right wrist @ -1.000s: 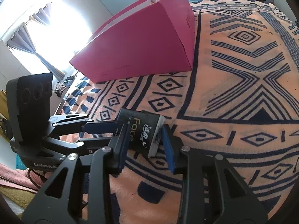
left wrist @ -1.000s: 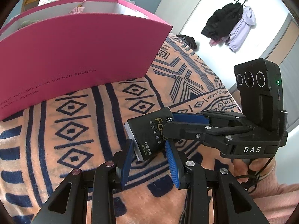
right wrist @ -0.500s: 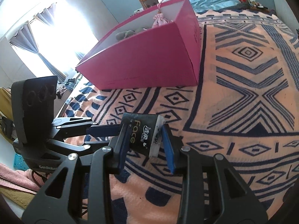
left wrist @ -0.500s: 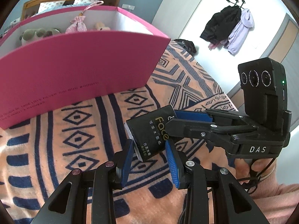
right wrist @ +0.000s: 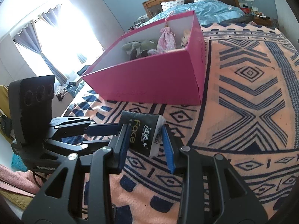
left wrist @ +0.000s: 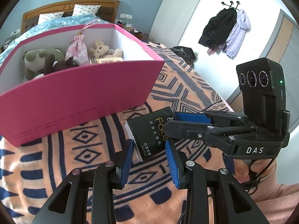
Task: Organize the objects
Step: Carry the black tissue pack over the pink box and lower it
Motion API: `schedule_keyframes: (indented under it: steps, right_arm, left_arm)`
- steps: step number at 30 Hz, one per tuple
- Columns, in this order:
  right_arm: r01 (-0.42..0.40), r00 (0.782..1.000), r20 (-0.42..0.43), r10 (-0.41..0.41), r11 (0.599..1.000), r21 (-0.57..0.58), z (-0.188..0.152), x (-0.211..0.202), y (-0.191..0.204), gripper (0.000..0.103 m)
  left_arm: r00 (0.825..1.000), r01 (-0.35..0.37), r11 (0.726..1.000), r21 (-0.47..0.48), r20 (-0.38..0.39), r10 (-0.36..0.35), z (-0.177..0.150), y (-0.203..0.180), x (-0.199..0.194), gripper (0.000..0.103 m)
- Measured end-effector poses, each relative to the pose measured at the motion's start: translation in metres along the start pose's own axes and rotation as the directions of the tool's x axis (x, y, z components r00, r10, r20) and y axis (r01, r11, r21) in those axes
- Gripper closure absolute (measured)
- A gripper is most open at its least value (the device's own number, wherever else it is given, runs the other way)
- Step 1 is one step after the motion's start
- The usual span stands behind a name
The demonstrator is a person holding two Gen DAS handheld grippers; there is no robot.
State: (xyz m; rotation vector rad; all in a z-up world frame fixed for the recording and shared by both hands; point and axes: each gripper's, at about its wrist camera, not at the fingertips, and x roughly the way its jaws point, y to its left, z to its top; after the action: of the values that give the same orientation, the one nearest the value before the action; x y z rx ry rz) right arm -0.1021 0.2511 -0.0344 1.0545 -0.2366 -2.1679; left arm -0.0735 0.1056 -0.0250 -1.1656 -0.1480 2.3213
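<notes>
tissue pack (left wrist: 152, 133) held off blanket (left wrist: 56, 158), both tongs on it: left gripper (left wrist: 149, 157) pinching near end, right gripper (right wrist: 146, 141) clamped across other end; pink box (left wrist: 78, 100) ahead, above pack level; long axis points roughly boxward

pink box (left wrist: 78, 100) wall ahead, open top, toys (left wrist: 43, 59) crowding inside

Pink box (left wrist: 78, 100), black tissue pack (left wrist: 149, 130)

Tissue pack (left wrist: 151, 132) before box (left wrist: 78, 93) (toys (left wrist: 43, 59) inside), on blanket (left wrist: 56, 149).
</notes>
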Motion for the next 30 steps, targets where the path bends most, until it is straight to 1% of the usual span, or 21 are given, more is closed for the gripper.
schedule_keyframes:
  steps: [19,30]
  right_arm:
    - [0.005,0.999,0.044,-0.003,0.999,-0.043,0.018,-0.010,0.008,0.065]
    - [0.012,0.997,0.071,-0.007,0.998,-0.067,0.029,-0.016,0.012,0.065]
  left_arm:
    - [0.998,-0.027,0.999,0.041,0.054,0.025,0.017,-0.008,-0.014,0.068]
    - [0.997,-0.036,0.998,0.049,0.077,0.032,0.024,-0.010,-0.018,0.068]
